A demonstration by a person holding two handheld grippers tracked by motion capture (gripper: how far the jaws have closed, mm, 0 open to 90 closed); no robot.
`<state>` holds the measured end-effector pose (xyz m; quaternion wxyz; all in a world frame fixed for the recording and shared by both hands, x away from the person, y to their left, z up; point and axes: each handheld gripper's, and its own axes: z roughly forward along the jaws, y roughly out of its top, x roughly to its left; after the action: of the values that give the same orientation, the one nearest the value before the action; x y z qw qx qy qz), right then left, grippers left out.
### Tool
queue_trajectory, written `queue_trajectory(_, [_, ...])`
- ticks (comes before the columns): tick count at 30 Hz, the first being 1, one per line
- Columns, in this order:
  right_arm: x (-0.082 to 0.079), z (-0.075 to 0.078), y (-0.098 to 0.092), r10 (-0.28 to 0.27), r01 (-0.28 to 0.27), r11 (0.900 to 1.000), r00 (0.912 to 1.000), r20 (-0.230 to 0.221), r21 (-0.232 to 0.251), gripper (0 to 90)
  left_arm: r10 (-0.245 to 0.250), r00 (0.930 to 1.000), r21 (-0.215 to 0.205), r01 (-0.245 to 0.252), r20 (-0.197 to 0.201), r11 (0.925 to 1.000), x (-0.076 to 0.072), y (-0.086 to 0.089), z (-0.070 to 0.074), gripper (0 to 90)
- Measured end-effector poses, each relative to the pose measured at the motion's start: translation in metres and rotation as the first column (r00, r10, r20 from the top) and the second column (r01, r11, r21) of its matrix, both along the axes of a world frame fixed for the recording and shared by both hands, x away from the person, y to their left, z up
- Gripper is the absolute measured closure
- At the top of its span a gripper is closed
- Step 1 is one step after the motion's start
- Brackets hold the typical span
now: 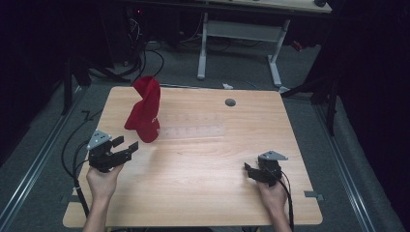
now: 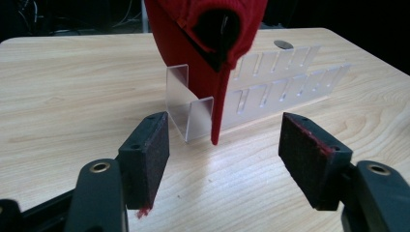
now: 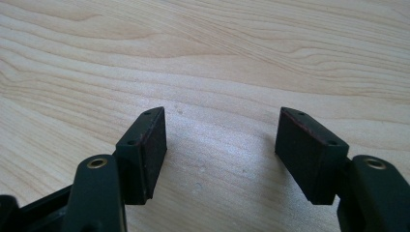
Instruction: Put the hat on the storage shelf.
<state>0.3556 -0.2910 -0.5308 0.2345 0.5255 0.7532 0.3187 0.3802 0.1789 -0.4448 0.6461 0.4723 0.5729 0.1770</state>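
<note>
Wooden table (image 1: 203, 193), light grain, with a round grey grommet (image 1: 230, 102) near the far edge.

Container: a clear acrylic slotted rack (image 1: 193, 126) lies along the table's middle-far area, long axis running left-right in the high view. The left gripper view shows two rows of upright dividers (image 2: 270, 87); the slots that can be seen hold nothing. Its near end (image 2: 188, 104) is an open clear box section.

Red cloth item (image 1: 143, 108), looks like a cap or beanie, stands draped on the rack's left end. Long axis near vertical, tilted slightly, top leaning toward the far side. In the left gripper view its dark opening (image 2: 220, 24) faces the camera, and a narrow red strip (image 2: 218, 111) hangs down to the tabletop just beside the rack's end.

Left gripper (image 1: 122, 147): jaws wide apart, holding nothing, aimed at the red cloth, close but not touching. Small red fuzz on the left pad's lower corner (image 2: 142, 211).

Right gripper (image 1: 249, 170): jaws wide apart, holding nothing, over bare wood at the near right, well apart from the rack.
</note>
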Motion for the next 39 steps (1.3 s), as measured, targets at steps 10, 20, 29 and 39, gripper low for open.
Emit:
queue_trajectory(10, [0.000,0.000,0.000,0.000,0.000,1.000,1.0000,0.000,0.000,35.9,-0.008,0.9999,-0.016,0.008,-0.009,0.9998,-0.007,-0.001,-0.007,35.2])
queue_trajectory(20, [0.000,0.000,0.000,0.000,0.000,1.000,1.0000,0.000,0.000,35.9,-0.014,0.9993,-0.021,0.013,-0.034,0.9997,-0.013,-0.005,-0.020,35.0])
queue_trajectory(29, [0.000,0.000,0.000,0.001,-0.001,1.000,1.0000,0.000,-0.001,35.9,-0.017,0.9977,-0.010,0.017,-0.065,0.9998,-0.014,-0.012,-0.037,34.5])
queue_trajectory(39, [0.000,0.000,0.000,0.001,-0.001,1.000,1.0000,-0.001,-0.001,35.8,-0.044,0.9949,0.023,0.046,-0.091,0.9987,-0.014,-0.027,-0.058,33.9])
